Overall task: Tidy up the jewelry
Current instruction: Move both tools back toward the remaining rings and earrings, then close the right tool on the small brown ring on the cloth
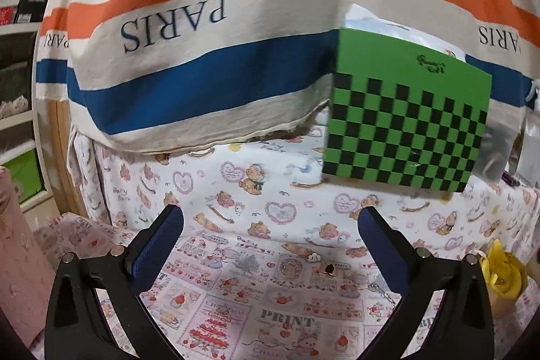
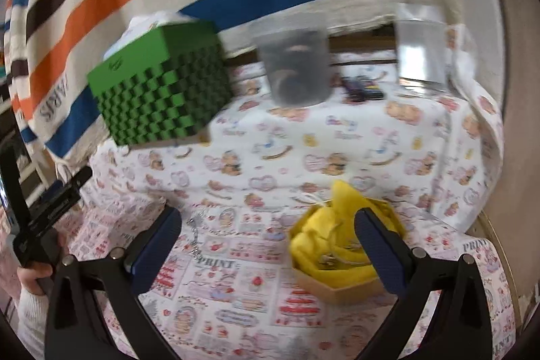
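Lying slack, silver chain on printed cloth.

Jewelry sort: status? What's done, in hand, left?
Done: a few metal pieces lie in the yellow-lined box; I can't tell which. In hand: nothing. The left claw and right claw are both open and empty above the cloth. Left: a gold ring and a silver chain lie loose on the printed cloth, outside the box.
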{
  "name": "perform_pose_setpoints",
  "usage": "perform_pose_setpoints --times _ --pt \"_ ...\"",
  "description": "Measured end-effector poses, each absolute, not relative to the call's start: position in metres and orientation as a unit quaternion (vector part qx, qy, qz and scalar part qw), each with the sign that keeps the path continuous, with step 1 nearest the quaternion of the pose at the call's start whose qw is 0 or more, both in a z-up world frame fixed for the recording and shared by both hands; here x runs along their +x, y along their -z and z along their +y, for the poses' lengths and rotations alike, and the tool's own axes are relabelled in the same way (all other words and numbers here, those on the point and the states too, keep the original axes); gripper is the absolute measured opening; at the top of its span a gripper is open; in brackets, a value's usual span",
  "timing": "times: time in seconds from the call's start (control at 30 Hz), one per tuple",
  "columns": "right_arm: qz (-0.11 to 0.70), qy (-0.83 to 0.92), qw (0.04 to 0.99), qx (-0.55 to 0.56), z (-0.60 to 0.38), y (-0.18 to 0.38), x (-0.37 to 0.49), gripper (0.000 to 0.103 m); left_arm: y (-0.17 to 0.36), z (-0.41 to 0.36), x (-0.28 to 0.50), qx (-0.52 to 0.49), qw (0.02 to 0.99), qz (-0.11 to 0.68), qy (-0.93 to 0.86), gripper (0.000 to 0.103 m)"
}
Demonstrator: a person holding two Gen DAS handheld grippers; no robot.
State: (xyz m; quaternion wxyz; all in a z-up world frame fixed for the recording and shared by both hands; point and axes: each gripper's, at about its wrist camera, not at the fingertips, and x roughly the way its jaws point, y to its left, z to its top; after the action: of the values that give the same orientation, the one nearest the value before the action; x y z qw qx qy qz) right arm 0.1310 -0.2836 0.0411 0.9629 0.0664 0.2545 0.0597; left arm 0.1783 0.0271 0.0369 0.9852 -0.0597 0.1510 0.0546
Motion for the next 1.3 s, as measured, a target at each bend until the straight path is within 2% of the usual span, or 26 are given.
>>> perform_pose_setpoints --times 0.13,0.4,0.57,0.73,0.8,0.87,1.0,1.07,1.3 --pt "0.286 -0.063 0.955 0.044 -0.257 -0.041 0.145 0.102 -0.037 0.035 0.179 -0.064 0.986 0.146 -0.058 0.103" --pt "0.328 -0.079 0.938 0.074 -0.214 -0.031 0.181 0.102 -0.043 0.057 0.18 -0.072 0.984 0.142 -0.082 0.102" --pt "0.354 -0.098 0.927 0.071 -0.175 -0.02 0.208 0.102 -0.038 0.078 0.19 -0.097 0.979 0.168 -0.071 0.102" --pt "0.376 -0.122 0.916 0.072 -0.132 -0.001 0.238 0.102 -0.032 0.087 0.2 -0.073 0.974 0.193 -0.092 0.102" --pt "0.388 -0.125 0.911 0.059 -0.114 0.008 0.252 0.096 -0.029 0.095 0.204 -0.086 0.971 0.203 -0.094 0.102" --pt "0.395 -0.129 0.909 0.035 -0.099 0.014 0.263 0.081 -0.026 0.105 0.207 -0.108 0.967 0.214 -0.089 0.102" --pt "0.409 -0.118 0.905 0.001 -0.077 0.027 0.284 0.066 -0.021 0.114 0.21 -0.131 0.961 0.225 -0.09 0.102" --pt "0.419 -0.114 0.901 -0.01 -0.069 0.034 0.294 0.052 -0.018 0.116 0.212 -0.136 0.96 0.23 -0.089 0.102" --pt "0.439 -0.107 0.892 -0.027 -0.058 0.05 0.313 0.032 -0.02 0.113 0.212 -0.138 0.96 0.229 -0.083 0.102"
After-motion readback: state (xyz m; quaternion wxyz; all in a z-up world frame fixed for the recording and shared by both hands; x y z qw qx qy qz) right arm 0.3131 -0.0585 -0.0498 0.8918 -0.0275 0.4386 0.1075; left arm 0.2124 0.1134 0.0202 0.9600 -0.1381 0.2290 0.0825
